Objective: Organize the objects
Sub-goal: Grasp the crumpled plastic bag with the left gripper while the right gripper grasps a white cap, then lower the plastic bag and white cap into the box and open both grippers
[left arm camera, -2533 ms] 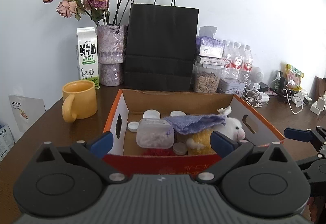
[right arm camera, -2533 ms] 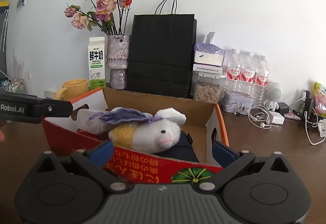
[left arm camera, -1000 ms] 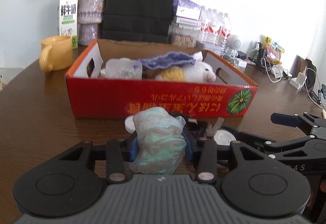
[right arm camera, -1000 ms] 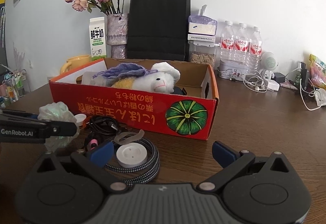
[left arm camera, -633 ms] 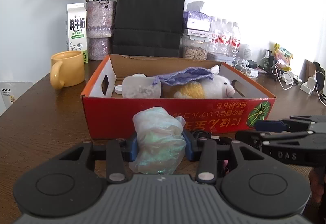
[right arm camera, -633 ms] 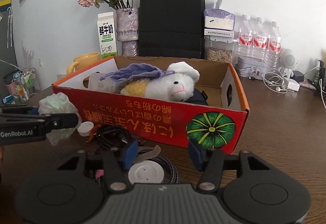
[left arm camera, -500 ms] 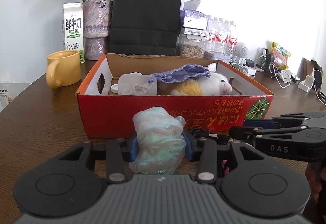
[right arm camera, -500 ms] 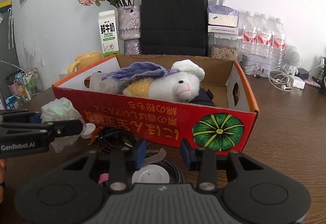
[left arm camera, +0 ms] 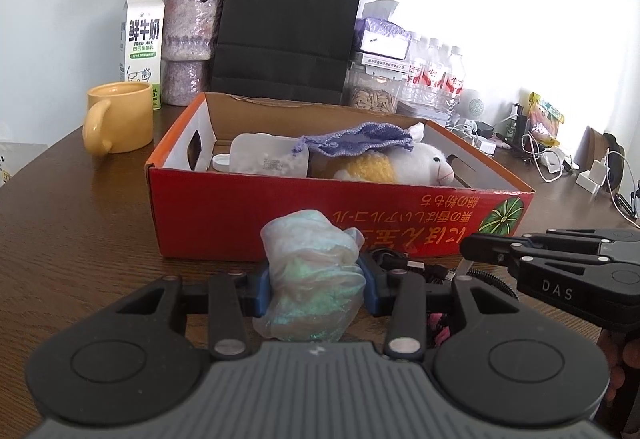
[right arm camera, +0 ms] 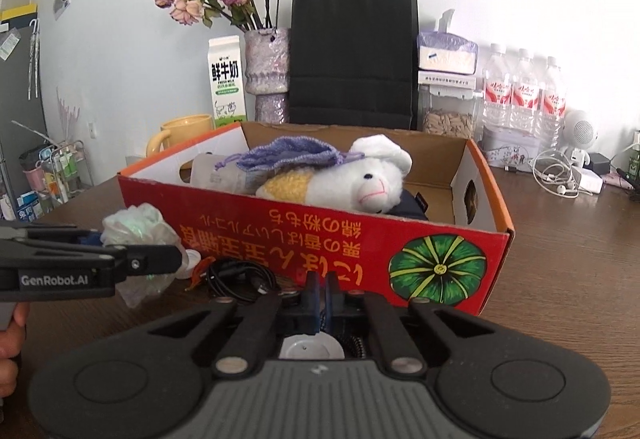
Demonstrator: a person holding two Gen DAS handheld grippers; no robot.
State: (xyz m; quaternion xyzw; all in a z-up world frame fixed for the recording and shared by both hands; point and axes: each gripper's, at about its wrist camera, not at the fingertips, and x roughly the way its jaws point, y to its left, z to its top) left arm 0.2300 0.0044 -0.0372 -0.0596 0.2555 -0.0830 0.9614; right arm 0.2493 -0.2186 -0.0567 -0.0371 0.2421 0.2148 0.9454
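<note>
Left tongs clamp a crumpled bag, right tongs pinched shut, both near side of red box.

Left wrist view: left gripper partly closed, blue pads squeezing a crumpled translucent plastic bag, just off the wooden table, near the red cardboard box. Box holds plush sheep, purple knit pouch, clear plastic container. Right gripper at right edge. Yellow mug far left. Right wrist view: right gripper pads nearly touching; whether they pinch anything, cannot tell. White round disc and braided cable beneath it, black cord left.
</note>
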